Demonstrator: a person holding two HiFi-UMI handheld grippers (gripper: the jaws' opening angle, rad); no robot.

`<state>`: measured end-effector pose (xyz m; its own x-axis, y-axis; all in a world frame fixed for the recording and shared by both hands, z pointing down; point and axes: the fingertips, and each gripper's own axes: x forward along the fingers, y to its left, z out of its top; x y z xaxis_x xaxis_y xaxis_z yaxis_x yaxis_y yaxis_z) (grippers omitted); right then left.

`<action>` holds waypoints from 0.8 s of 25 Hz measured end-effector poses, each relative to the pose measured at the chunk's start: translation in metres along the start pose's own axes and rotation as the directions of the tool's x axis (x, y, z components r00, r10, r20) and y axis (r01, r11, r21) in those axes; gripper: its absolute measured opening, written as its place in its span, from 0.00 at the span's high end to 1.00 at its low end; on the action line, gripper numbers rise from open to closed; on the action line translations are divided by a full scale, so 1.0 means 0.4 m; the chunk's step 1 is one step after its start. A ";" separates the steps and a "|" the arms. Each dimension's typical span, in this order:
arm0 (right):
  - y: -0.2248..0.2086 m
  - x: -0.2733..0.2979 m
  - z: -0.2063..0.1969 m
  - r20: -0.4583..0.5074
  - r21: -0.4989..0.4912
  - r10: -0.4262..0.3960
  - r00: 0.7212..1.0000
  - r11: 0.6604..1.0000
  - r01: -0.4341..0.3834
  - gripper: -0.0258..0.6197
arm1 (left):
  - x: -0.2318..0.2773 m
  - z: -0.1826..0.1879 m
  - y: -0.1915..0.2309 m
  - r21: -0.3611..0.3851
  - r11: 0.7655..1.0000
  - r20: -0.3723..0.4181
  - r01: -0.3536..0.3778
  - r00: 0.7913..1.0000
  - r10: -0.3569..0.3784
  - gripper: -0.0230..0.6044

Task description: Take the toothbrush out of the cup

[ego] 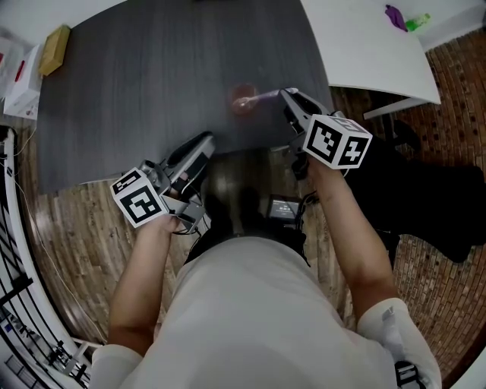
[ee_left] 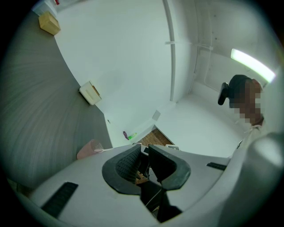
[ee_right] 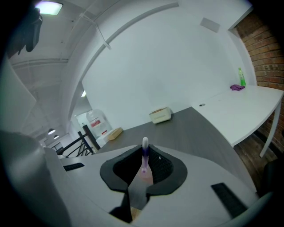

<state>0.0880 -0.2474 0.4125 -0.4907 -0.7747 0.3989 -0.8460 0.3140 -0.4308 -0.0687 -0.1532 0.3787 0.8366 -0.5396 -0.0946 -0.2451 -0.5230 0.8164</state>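
Readable writing: none. The white bottle [ee_right: 95, 122] at 10 o'clock of my right claw's view carries a red label, too small to read. The white box [ego: 23, 76] past the dark counter's 9 o'clock edge has a red mark, also unreadable.
Markers: black-and-white square patterns on my right cube [ego: 338, 142] and left cube [ego: 140, 197]; no lettering.
Cup: the pink cup [ego: 244, 99] is on the dark counter [ego: 152, 76], at 9 o'clock of my right claw's tips. It is blurred in the head view.
Cup contents: the toothbrush's far end is at the cup's mouth. I cannot tell how far it reaches inside.
Toothbrush: the toothbrush [ee_right: 144, 156] has a purple shaft and a white tip. It runs from the cup toward 3 o'clock into my right claw.
Right claw: my right claw [ego: 287, 96] is pinching the toothbrush between its pads.
Left claw: my left claw [ee_left: 145, 153] has its pads drawn close with only a narrow slit, and nothing is in it. It hangs at the counter's 6 o'clock edge, well apart from the cup.
Other boxes: a tan box [ego: 55, 39] lies at the counter's 10 o'clock corner, and a cream box [ee_right: 160, 115] at its far edge.
White counter: the white counter [ego: 364, 53] is at 1 o'clock. It carries a green bottle [ego: 416, 23] just beside a purple item [ego: 395, 15].
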 end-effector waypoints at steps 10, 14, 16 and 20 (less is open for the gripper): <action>0.010 -0.016 0.022 0.022 -0.012 -0.010 1.000 1.000 0.011 0.88 | -0.012 0.010 -0.008 0.005 1.000 0.012 0.006 1.000 -0.006 0.88; 0.016 -0.026 0.035 0.037 -0.015 -0.011 0.999 1.000 0.012 0.88 | -0.010 0.016 -0.018 0.010 1.000 0.014 0.016 1.000 -0.016 0.88; 0.018 -0.032 0.041 0.044 -0.015 -0.011 0.999 1.000 0.011 0.88 | -0.009 0.018 -0.023 0.013 1.000 0.015 0.021 1.000 -0.021 0.88; 0.023 -0.042 0.049 0.055 -0.015 -0.010 0.998 1.000 0.011 0.88 | -0.010 0.022 -0.033 0.018 0.999 0.019 0.027 0.999 -0.028 0.88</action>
<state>0.0926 -0.2422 0.3860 -0.4698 -0.8069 0.3581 -0.8543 0.3135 -0.4146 -0.0729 -0.1500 0.3633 0.8337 -0.5372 -0.1279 -0.2310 -0.5496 0.8028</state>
